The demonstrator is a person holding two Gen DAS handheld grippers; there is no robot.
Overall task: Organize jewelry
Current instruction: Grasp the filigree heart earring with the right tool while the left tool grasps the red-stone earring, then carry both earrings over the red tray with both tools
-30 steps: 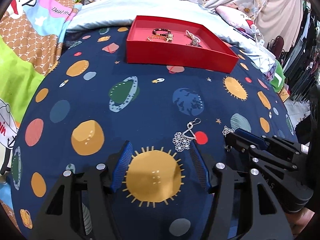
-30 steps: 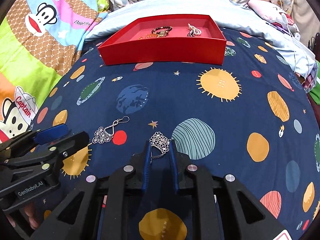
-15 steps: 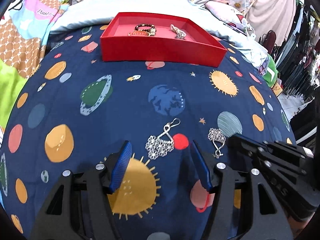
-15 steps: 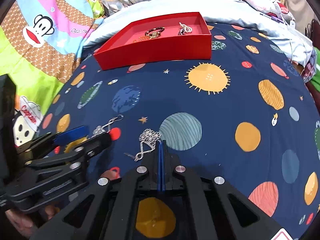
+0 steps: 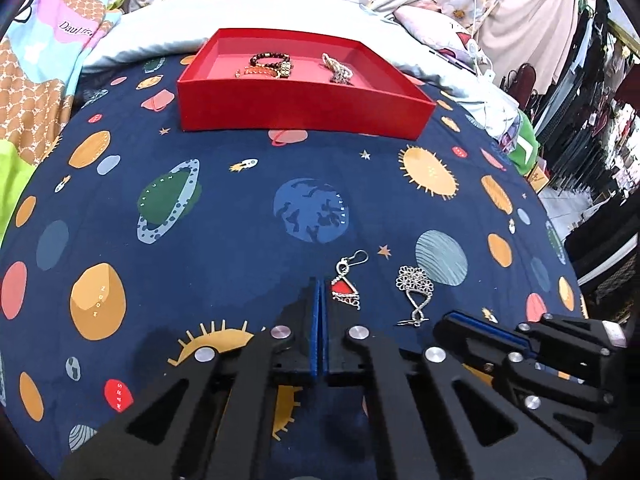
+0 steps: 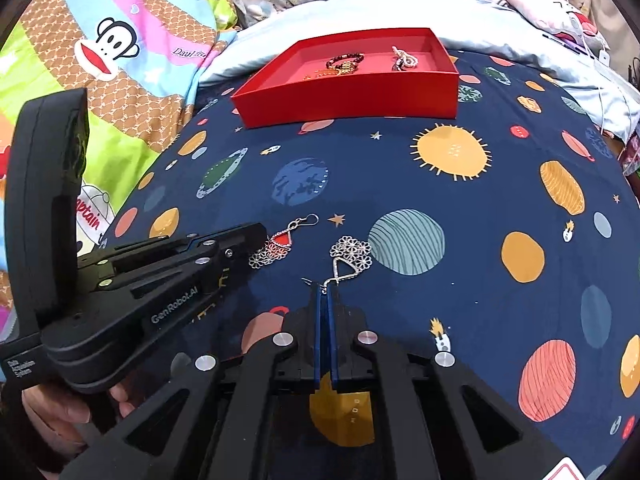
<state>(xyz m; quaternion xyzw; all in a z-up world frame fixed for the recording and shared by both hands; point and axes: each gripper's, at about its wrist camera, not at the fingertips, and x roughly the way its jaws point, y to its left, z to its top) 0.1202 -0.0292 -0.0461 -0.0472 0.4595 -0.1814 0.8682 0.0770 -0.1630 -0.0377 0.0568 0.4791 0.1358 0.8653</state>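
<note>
Two silver filigree earrings lie on the navy planet-print cloth. My left gripper [image 5: 319, 286] is shut; the left earring [image 5: 347, 284] lies just right of its tip, and whether it is pinched I cannot tell. My right gripper [image 6: 325, 290] is shut on the hook end of the right earring [image 6: 349, 256], which also shows in the left wrist view [image 5: 415, 290]. The left earring [image 6: 276, 249] touches the left gripper's tip in the right wrist view. A red tray [image 5: 304, 114] at the far side holds a beaded bracelet [image 5: 270, 65] and a chain [image 5: 337, 69].
The cloth covers a rounded bed surface that drops off at the sides. A colourful monkey-print blanket [image 6: 100, 64] lies to the left, pale pillows [image 5: 280, 12] behind the tray [image 6: 352, 96], and hanging clothes [image 5: 592, 92] to the right.
My left gripper has shut and moved left of its earring. My right gripper stayed shut by the right earring's hook.
</note>
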